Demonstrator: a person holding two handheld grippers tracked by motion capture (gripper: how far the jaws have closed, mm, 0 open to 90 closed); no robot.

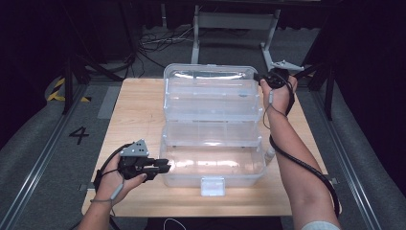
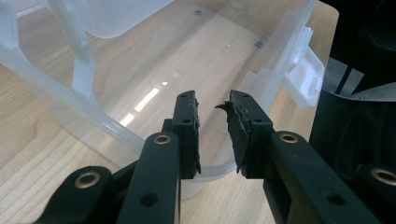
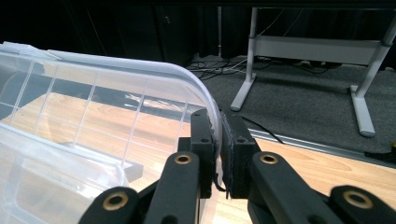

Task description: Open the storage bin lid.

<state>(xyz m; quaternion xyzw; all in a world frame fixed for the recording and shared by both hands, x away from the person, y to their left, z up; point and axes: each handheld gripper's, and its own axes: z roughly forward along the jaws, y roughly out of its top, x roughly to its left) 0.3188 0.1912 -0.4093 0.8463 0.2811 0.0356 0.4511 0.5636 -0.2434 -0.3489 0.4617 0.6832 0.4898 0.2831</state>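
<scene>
**A:** Right gripper (image 1: 266, 79) status? Logging from the high view first.

**B:** Clenched on the rim of the clear plastic hinged lid (image 1: 209, 91), at the lid's 2 o'clock corner. In the right gripper view the two black jaws stand nearly together with the thin curved lid edge (image 3: 205, 95) pinched between the pads. The lid stands raised behind the box, its inner tray ribs visible.

**A:** Left gripper (image 1: 166, 166)?

**B:** Jaws partly apart, straddling the wall of the clear rectangular plastic storage box (image 1: 213, 165) at the box's 9 o'clock end. In the left gripper view the rounded box rim (image 2: 212, 170) runs between the two jaws; a gap shows on either side of it, so I cannot confirm that the pads press on it. The pad on one finger (image 2: 236, 123) looks torn at its tip.

**A:** Box location?

**B:** On the light wooden table (image 1: 136, 117), base toward 6 o'clock, lid toward 12 o'clock. White front latch (image 1: 212, 186) hangs at the base's 6 o'clock edge, near the table's front edge.
</scene>
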